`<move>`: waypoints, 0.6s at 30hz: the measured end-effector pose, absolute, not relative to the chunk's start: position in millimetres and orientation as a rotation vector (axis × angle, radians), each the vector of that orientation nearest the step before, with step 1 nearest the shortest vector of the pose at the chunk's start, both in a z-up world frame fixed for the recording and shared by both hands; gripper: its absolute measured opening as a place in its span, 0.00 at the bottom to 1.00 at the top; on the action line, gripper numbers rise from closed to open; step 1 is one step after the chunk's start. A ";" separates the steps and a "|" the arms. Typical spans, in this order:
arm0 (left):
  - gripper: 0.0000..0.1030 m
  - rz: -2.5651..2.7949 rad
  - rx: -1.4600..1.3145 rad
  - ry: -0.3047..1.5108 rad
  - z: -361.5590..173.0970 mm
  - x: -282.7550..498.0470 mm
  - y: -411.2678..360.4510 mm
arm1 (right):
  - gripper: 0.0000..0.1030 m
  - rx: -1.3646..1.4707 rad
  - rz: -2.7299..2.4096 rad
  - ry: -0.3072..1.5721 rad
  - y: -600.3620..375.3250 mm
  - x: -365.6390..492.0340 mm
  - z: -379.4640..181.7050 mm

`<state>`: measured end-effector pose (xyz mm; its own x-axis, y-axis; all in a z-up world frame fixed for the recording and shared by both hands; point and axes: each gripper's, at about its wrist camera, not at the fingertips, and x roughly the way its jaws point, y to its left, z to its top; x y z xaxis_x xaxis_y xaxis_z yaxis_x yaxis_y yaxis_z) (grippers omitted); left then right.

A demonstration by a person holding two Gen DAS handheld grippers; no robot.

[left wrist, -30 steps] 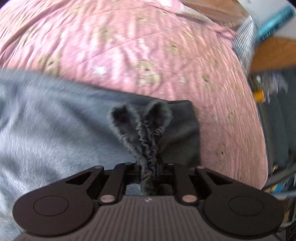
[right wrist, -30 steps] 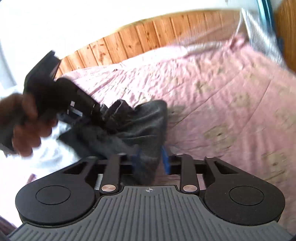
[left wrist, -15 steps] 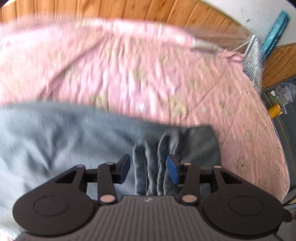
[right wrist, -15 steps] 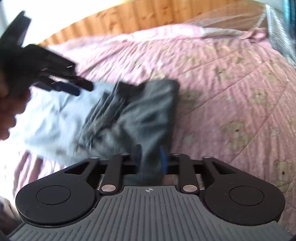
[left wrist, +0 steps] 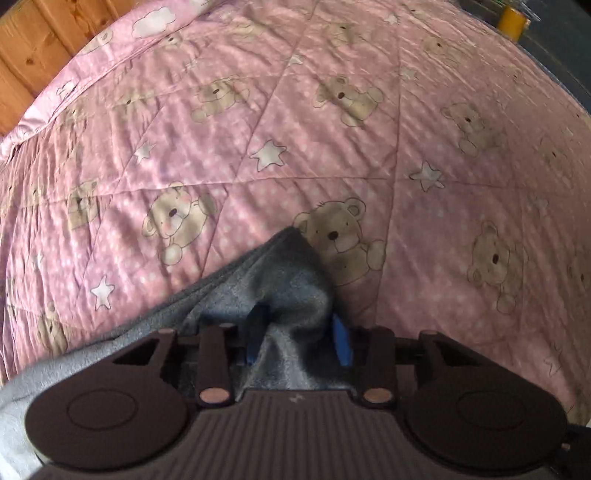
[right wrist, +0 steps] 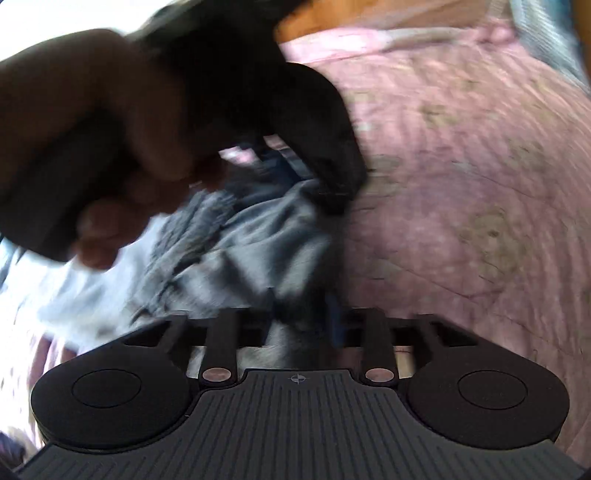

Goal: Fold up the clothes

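Observation:
A grey garment lies on a pink bedspread with teddy bears. In the left wrist view one corner of it humps up between the blue pads of my left gripper. Those jaws are closing and the fold fills the gap between them. In the blurred right wrist view the same grey garment runs bunched from my right gripper toward the upper left. The right jaws are closing too, with cloth filling their gap. A person's hand and the left tool's black housing loom just above that cloth.
The bedspread stretches wide to the right of the garment and beyond it. A wooden headboard borders the bed at the upper left. A yellow object sits on a dark surface past the bed's far right edge.
My left gripper let go of the gathered waistband, swung across the bed and now has a corner fold between its pads. In the right view the left hand came close and the garment bunched up.

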<state>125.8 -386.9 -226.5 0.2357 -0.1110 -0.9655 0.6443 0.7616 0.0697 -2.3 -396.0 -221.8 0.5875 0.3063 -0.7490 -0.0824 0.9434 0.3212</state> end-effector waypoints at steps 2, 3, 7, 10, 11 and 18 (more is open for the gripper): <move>0.37 -0.543 0.478 1.256 -226.3 132.2 -383.4 | 0.18 0.298 0.252 0.944 -397.1 -10.5 -227.9; 0.37 -0.540 0.459 1.267 -226.2 135.7 -381.7 | 0.17 0.283 0.259 0.951 -395.9 -18.3 -227.5; 0.37 -0.538 0.417 1.280 -223.4 142.7 -379.5 | 0.17 0.319 0.261 0.970 -408.4 -39.9 -229.5; 0.34 -0.575 0.341 1.241 -200.9 141.9 -362.5 | 0.23 0.343 0.262 0.978 -419.9 -40.3 -218.0; 0.35 -0.584 0.308 1.205 -187.7 139.9 -350.5 | 0.26 0.335 0.252 0.947 -422.7 -40.6 -209.3; 0.39 -0.479 0.278 1.209 -196.7 141.6 -281.0 | 0.26 0.169 0.356 0.834 -382.9 -8.9 -193.6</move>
<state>141.6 -281.0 -196.7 0.2721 -0.2049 -0.9402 0.4940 0.8682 -0.0463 -8.9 -382.9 -193.6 0.6173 0.3730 -0.6927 -0.2416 0.9278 0.2843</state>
